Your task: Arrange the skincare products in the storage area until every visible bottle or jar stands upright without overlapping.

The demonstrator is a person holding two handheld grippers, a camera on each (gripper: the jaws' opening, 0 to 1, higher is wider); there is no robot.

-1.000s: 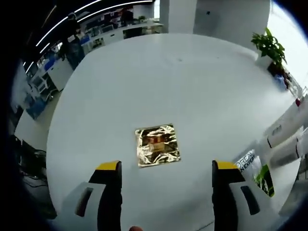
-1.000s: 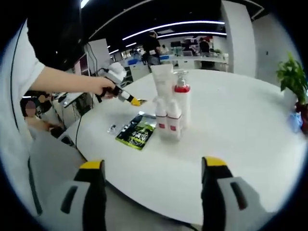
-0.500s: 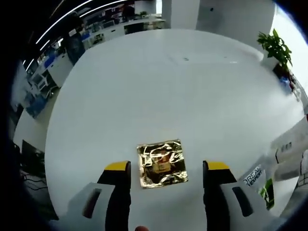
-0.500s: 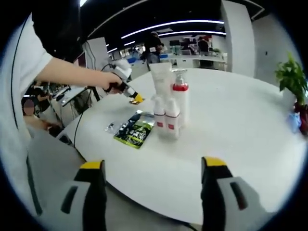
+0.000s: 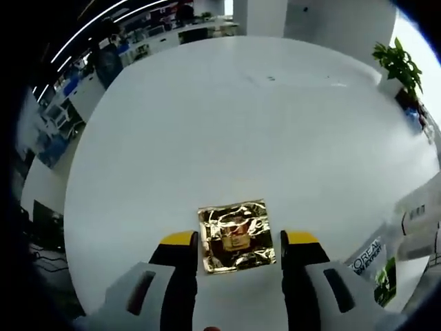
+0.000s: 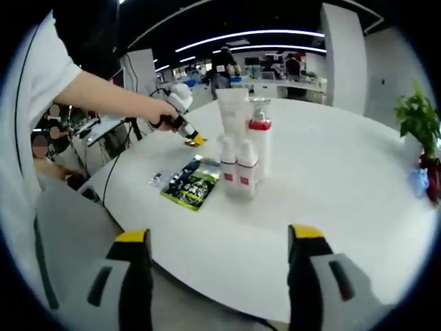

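Observation:
A gold foil sachet [image 5: 236, 236] lies flat on the round white table [image 5: 227, 117]. My left gripper [image 5: 240, 241] is low over it, open, with one yellow-tipped jaw close on each side of the sachet. In the right gripper view a hand holds that left gripper [image 6: 182, 124] at the table's far left. A tall white tube [image 6: 233, 114], a pump bottle with a red collar [image 6: 260, 141] and two small white bottles [image 6: 238, 169] stand upright together. A green-and-black sachet [image 6: 191, 185] lies flat beside them. My right gripper [image 6: 219, 238] hangs open off the near table edge, holding nothing.
A small silvery packet [image 6: 156, 181] lies left of the green sachet. A potted plant [image 6: 419, 117] stands past the table's right side. The green sachet [image 5: 372, 265] and white bottles [image 5: 417, 214] sit at the right edge of the left gripper view. Office desks and a standing person are far behind.
My left gripper has come closer to the gold sachet and its jaws have narrowed around it. The right gripper has hardly moved.

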